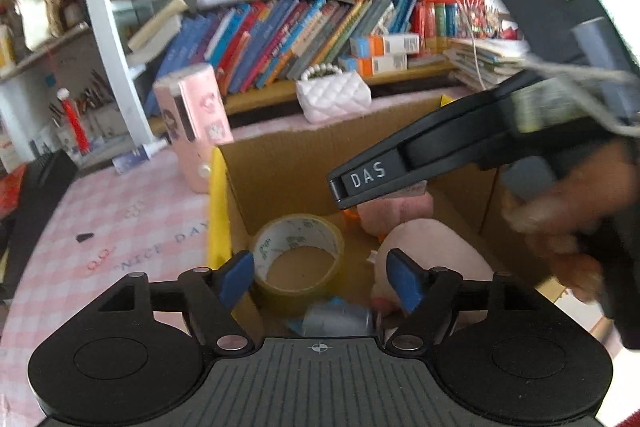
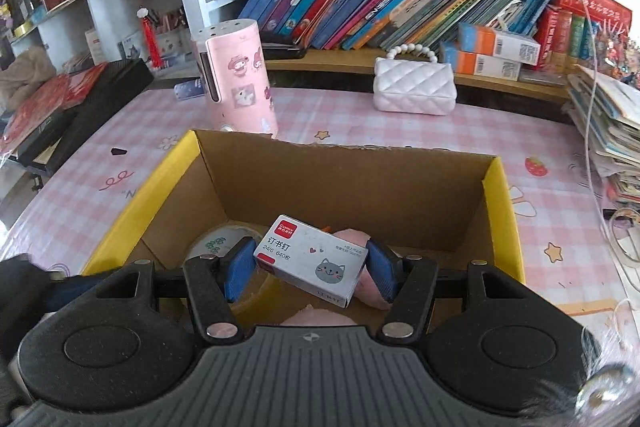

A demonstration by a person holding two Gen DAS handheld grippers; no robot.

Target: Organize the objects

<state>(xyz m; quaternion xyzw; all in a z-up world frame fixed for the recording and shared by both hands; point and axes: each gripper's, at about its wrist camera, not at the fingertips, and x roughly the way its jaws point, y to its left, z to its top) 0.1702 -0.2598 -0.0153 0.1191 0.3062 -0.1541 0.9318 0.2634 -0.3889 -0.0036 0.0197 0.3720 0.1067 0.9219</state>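
Note:
An open cardboard box [image 2: 360, 183] with yellow flaps stands on the pink checked tablecloth. Inside it lie a roll of clear tape [image 1: 298, 255], a pink plush toy [image 1: 432, 247] and a small blue-grey item [image 1: 336, 319]. My right gripper [image 2: 311, 273] hovers over the box, shut on a white staple box [image 2: 312, 259] with a grey cat drawing. My left gripper [image 1: 320, 285] is open above the box's left part, with nothing pressed between its blue pads. In the left wrist view the right gripper [image 1: 340, 191] reaches in from the right, held by a hand [image 1: 560, 227].
A pink cylindrical container [image 2: 236, 79] stands just behind the box, and a white quilted purse [image 2: 414, 87] sits farther back. A bookshelf [image 2: 380, 3] lines the rear. Stacked booklets [image 2: 604, 123] lie at the right, and a black case [image 2: 92, 107] at the left.

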